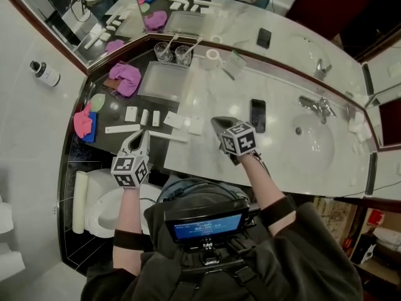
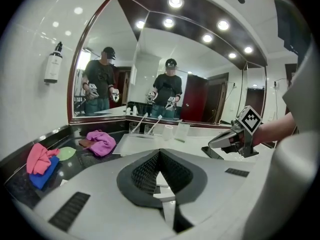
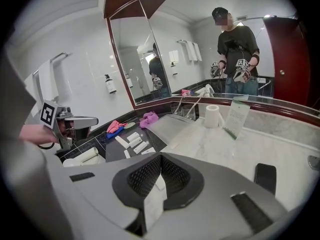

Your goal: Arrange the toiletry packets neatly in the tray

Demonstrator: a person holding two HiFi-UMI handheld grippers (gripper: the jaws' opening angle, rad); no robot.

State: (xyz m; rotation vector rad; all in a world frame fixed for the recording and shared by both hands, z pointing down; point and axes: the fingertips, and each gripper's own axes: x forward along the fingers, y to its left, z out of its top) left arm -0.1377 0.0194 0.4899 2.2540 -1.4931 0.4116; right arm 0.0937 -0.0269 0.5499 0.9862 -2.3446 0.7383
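- Presently, both tools are shut and empty. The left claw (image 1: pixel 141 137) has its black-padded jaws pressed together with nothing between them, and the right claw (image 1: pixel 217 123) is the same.
- The flat white toiletry packets (image 1: pixel 145 116) lie loose on the dark stone tabletop (image 1: pixel 109 115). None is in the shallow frosted rectangular tray (image 1: pixel 164 83), which sits bare beyond them, toward the mirror.
- Deciding relation: the packets lie directly ahead of the left claw, between its tip and the tray.
- The long white box packet (image 1: pixel 123 128) has one end just beside that tip, with its long axis crosswise to the line the claw points along. A second long white packet (image 1: pixel 167 135) lies just to the right of the tip.
- The left claw is judged nearer to most of the packets. The right claw hangs over the pale marble, near only the square white packet (image 1: pixel 196 125).
- Judgement: arranging has not begun. The jaws must open before any pick, then close across a packet's narrow width.
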